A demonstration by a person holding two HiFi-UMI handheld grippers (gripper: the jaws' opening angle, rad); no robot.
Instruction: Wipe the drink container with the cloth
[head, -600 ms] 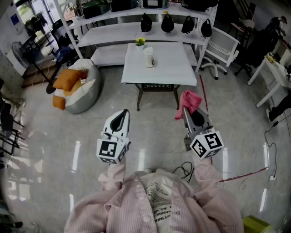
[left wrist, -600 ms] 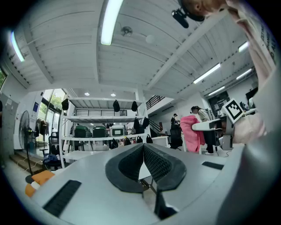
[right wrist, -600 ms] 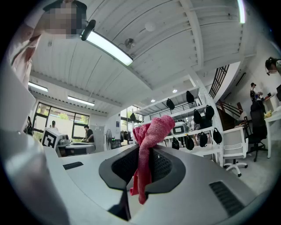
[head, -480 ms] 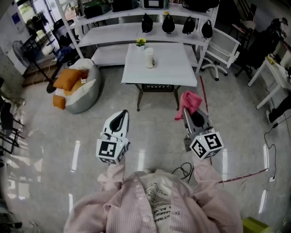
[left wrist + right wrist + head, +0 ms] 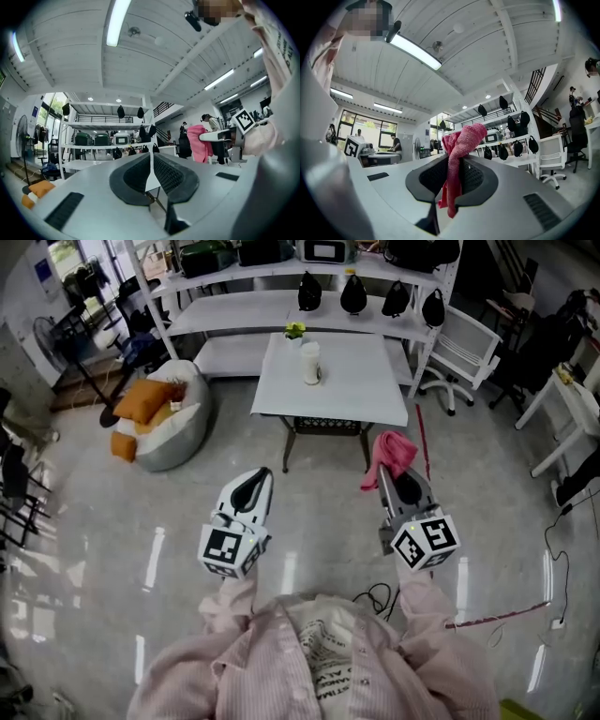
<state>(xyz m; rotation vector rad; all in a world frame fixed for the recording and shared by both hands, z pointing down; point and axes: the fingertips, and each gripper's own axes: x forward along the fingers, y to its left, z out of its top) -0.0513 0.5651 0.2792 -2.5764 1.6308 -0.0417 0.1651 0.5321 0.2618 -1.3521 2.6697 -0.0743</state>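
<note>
A white drink container (image 5: 310, 363) stands upright on the white table (image 5: 356, 390) ahead of me, near its far left part. My right gripper (image 5: 393, 474) is shut on a pink cloth (image 5: 392, 452), which bunches above its jaws and hangs between them (image 5: 457, 164). It hovers over the floor just short of the table's near right corner. My left gripper (image 5: 254, 480) is shut with nothing in it (image 5: 150, 169), held over the floor left of the table's front edge. Both grippers point upward toward the ceiling.
A small potted plant (image 5: 294, 331) sits behind the container. White shelving (image 5: 281, 306) with black bags runs behind the table. A grey beanbag with orange cushions (image 5: 155, 413) lies at the left, a white chair (image 5: 464, 348) at the right. Cables (image 5: 375, 594) trail on the floor.
The view has moved slightly closer to the table; both grippers keep their places relative to me, the right one still holding the cloth.
</note>
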